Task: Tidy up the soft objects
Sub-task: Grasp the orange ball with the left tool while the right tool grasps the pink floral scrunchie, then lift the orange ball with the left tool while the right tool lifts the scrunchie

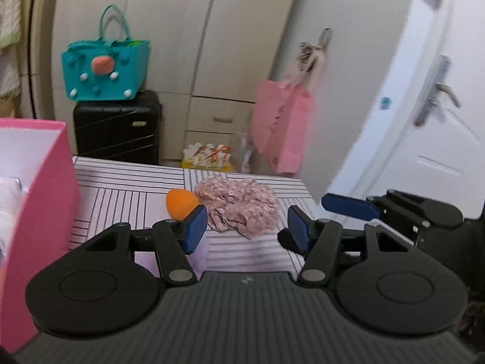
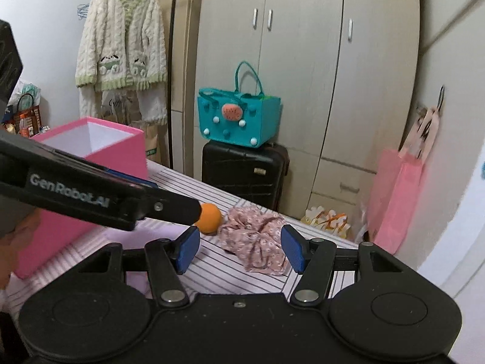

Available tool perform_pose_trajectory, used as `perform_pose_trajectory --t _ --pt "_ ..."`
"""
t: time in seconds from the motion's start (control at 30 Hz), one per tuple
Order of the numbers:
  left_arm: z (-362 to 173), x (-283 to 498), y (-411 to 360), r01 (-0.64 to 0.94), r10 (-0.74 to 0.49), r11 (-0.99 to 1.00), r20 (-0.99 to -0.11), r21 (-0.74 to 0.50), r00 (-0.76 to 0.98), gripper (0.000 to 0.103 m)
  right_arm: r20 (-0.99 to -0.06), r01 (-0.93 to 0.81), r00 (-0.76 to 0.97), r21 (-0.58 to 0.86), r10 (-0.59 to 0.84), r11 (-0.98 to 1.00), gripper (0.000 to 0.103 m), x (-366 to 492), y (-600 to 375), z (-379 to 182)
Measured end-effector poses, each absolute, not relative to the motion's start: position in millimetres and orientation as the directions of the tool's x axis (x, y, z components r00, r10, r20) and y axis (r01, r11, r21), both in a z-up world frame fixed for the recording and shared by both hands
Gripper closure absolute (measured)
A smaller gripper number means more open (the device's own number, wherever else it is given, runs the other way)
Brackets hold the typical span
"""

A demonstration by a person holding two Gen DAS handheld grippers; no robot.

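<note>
A crumpled pink floral cloth (image 1: 239,207) lies on the striped table (image 1: 127,188), with an orange sponge ball (image 1: 180,206) touching its left side. My left gripper (image 1: 247,227) is open and empty, just short of the cloth. In the right wrist view the cloth (image 2: 257,239) and the ball (image 2: 209,217) lie ahead of my open, empty right gripper (image 2: 239,248). An open pink box (image 1: 33,200) stands at the left; it also shows in the right wrist view (image 2: 91,163). The right gripper's blue finger (image 1: 348,206) shows at the right of the left view.
The table's far edge (image 1: 242,174) is just behind the cloth. Beyond it stand a black suitcase (image 2: 245,173) with a teal felt bag (image 2: 236,119) on top, a wardrobe, and a hanging pink bag (image 2: 397,203). The left gripper's body (image 2: 100,194) crosses the right view.
</note>
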State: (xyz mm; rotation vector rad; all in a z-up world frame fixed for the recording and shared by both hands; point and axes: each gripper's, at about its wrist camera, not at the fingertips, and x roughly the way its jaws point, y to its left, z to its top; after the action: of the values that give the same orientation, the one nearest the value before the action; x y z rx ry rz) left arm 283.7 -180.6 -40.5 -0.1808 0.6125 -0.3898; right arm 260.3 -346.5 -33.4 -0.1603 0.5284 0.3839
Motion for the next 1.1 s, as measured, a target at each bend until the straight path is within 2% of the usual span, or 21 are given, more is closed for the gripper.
perform_pose_trajectory --t 0.07,0.2,0.33,0.5,0.63,0.7,0.73,0.77,0.83,0.93,1.1 --pt "-48 300 -189 0.237 -0.347 0.935 -0.533 -0.265 0.772 0.051 -0.531 -0.407 0.779 -0.023 0.334 0.913 0.027 275 -354 -43" --pt "-65 327 -195 0.113 -0.227 0.964 -0.527 -0.239 0.819 0.054 -0.545 -0.411 0.774 -0.044 0.323 0.91 0.026 309 -359 -63" --pt "-79 352 -197 0.055 -0.182 0.972 -0.585 -0.229 0.791 0.058 -0.571 -0.449 0.733 0.004 0.371 0.893 0.026 335 -364 -80" --pt "-89 366 -193 -0.02 -0.128 0.973 -0.613 -0.229 0.78 0.058 -0.577 -0.479 0.697 0.067 0.425 0.875 0.017 360 -365 -95" --pt "-93 371 -190 -0.042 -0.105 0.976 -0.624 -0.216 0.774 0.058 -0.61 -0.514 0.661 0.056 0.437 0.856 0.016 372 -358 -108" --pt "-94 373 -188 -0.044 -0.108 0.975 -0.634 -0.22 0.766 0.058 -0.65 -0.495 0.645 0.047 0.403 0.867 0.04 374 -353 -114" --pt "-95 373 -187 -0.046 -0.106 0.975 -0.639 -0.216 0.762 0.058 -0.657 -0.481 0.638 0.066 0.401 0.874 0.049 373 -354 -115" --pt "-97 374 -187 -0.051 -0.096 0.977 -0.643 -0.207 0.76 0.058 -0.661 -0.466 0.634 0.086 0.401 0.88 0.063 371 -356 -113" --pt "-101 376 -188 -0.055 -0.077 0.982 -0.65 -0.181 0.756 0.058 -0.662 -0.432 0.654 0.07 0.366 0.899 0.077 365 -359 -112" --pt "-110 381 -187 -0.055 -0.094 0.979 -0.68 -0.194 0.727 0.059 -0.662 -0.397 0.66 0.093 0.355 0.913 0.081 360 -369 -114" --pt "-113 378 -193 -0.044 -0.078 0.985 -0.659 -0.167 0.748 0.067 -0.658 -0.369 0.666 0.117 0.35 0.922 0.081 350 -376 -116"
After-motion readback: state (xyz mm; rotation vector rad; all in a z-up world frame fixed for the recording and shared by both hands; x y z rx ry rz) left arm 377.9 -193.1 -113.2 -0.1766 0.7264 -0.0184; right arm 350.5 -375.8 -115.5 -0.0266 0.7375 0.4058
